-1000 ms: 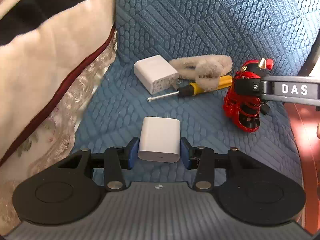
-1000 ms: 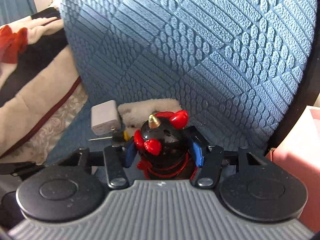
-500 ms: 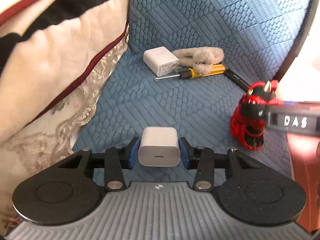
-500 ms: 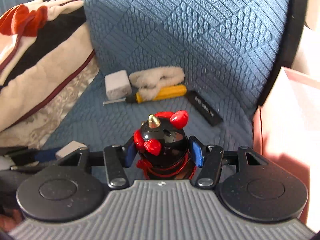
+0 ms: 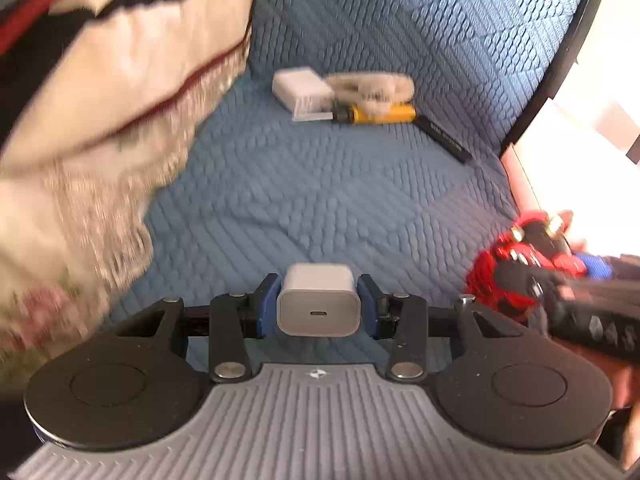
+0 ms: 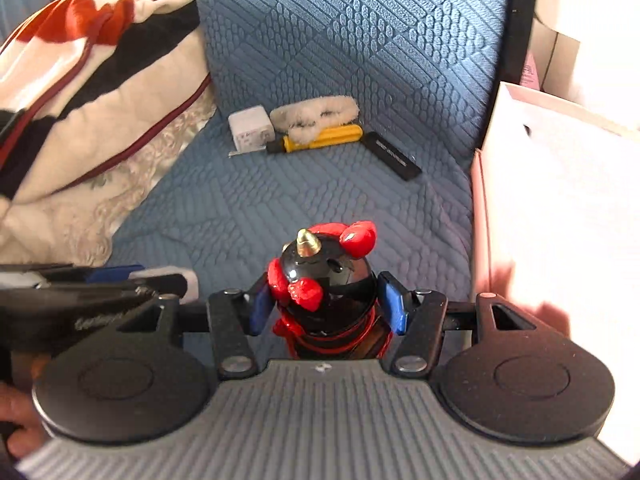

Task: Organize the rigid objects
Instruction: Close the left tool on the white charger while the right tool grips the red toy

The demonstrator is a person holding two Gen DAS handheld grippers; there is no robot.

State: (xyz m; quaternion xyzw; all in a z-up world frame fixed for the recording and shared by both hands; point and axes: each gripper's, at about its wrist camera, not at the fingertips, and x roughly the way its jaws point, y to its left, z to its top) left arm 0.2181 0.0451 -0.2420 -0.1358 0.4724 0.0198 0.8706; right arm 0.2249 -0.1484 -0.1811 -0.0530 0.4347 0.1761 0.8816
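My left gripper (image 5: 319, 306) is shut on a white charger block (image 5: 318, 307), its port end facing the camera, held above the blue quilted seat (image 5: 320, 192). The right gripper (image 6: 325, 305) is shut on a black and red toy figure (image 6: 324, 280) with a gold horn. That figure (image 5: 516, 268) shows blurred at the right edge of the left wrist view. At the back of the seat lie a second white charger (image 6: 250, 127), a yellow-handled screwdriver (image 6: 320, 139), a fluffy beige piece (image 6: 316, 114) and a black flat bar (image 6: 394, 156).
A pile of cream, black and red bedding (image 6: 80, 92) fills the left side. A white and pink box (image 6: 560, 184) stands against the seat's right edge. The blue seat back (image 6: 352, 32) rises behind the objects. A hand (image 6: 16, 416) grips the left tool.
Both grippers have pulled back and up from the objects at the seat's back, each carrying its load. The back objects now look smaller, and the pink box has come into the right view.
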